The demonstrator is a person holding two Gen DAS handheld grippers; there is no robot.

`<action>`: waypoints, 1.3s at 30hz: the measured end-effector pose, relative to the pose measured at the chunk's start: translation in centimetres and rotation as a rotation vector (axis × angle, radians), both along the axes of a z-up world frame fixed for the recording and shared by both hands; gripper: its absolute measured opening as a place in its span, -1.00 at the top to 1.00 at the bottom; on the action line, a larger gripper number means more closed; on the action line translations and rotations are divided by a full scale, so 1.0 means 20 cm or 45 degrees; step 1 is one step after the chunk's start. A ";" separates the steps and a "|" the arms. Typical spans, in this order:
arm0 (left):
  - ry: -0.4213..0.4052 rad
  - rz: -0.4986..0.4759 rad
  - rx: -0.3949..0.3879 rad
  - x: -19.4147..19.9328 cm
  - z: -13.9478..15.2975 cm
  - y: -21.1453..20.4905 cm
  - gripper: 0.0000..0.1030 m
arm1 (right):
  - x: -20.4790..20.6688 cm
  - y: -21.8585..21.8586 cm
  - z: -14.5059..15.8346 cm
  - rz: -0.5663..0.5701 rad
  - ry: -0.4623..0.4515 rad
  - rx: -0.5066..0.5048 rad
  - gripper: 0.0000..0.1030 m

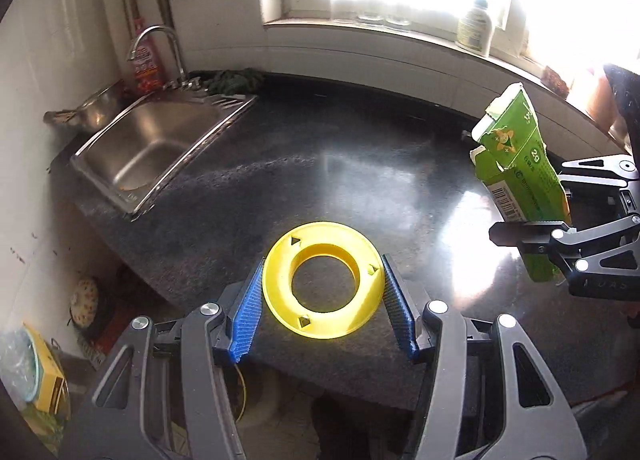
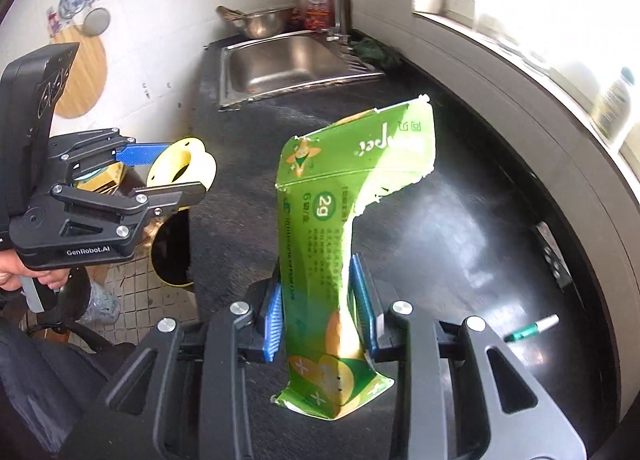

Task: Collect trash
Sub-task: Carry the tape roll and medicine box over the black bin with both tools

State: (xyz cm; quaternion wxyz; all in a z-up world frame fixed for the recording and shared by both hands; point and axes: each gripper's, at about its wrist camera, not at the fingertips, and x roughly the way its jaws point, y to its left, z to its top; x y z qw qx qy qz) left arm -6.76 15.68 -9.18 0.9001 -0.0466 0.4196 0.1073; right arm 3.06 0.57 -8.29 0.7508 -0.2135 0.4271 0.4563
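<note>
My left gripper (image 1: 322,296) is shut on a yellow plastic ring (image 1: 322,284), its blue pads (image 1: 248,316) pressing the ring's two sides above the dark counter's near edge. My right gripper (image 2: 318,300) is shut on a torn green carton (image 2: 352,188), which stands upright between the pads. In the left wrist view the carton (image 1: 520,164) and the right gripper (image 1: 560,236) show at the right. The right wrist view has the left gripper (image 2: 172,168) with the ring (image 2: 182,166) at the left, above a dark bin (image 2: 172,256) on the floor.
A steel sink (image 1: 148,144) with a tap sits at the counter's far left, a green cloth (image 1: 236,80) behind it. A bottle (image 1: 476,26) stands on the windowsill. A green-and-white marker (image 2: 530,328) lies on the black countertop (image 2: 460,220). A yellow box (image 1: 48,376) sits low on the floor side.
</note>
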 end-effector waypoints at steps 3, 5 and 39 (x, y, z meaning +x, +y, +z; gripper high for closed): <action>0.011 0.188 -0.004 -0.20 -0.03 0.21 -0.06 | -0.10 0.30 -0.01 0.150 0.029 0.018 0.38; 0.028 0.304 -0.004 -0.33 -0.07 0.35 -0.06 | -0.18 0.50 -0.03 0.243 0.059 0.026 0.38; 0.127 0.801 -0.354 -0.88 -1.07 1.24 -0.46 | -0.73 2.05 -0.94 0.650 0.335 -0.355 -0.01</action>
